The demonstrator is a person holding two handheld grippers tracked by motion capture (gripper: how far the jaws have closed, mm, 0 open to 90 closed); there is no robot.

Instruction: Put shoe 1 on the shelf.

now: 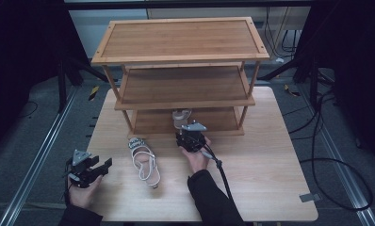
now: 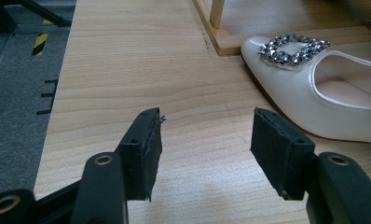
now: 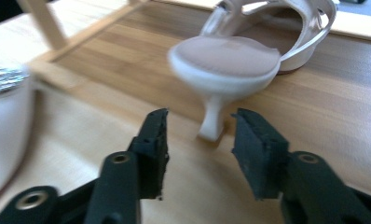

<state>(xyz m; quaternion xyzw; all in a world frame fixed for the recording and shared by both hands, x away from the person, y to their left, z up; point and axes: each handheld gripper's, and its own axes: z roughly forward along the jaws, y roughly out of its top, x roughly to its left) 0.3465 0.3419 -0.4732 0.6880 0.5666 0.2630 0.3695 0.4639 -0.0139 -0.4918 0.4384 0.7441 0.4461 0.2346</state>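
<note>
Wooden rack (image 1: 181, 84): bottom shelf holds one cream heeled shoe (image 3: 249, 56).
Worktop (image 1: 265, 160): second shoe (image 1: 144, 160), jewelled buckle.
Left claw (image 1: 103, 165): open, empty.
Right claw (image 3: 200, 140): parted, heel between, untouched.

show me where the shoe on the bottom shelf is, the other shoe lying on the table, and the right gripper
shoe on the bottom shelf (image 3: 225, 58): right gripper view, on its heel seat.
shoe on the table (image 2: 295, 86): left gripper view, on its toe below the buckle.
right gripper (image 3: 200, 140): right gripper view, midway between its fingertips.
</note>
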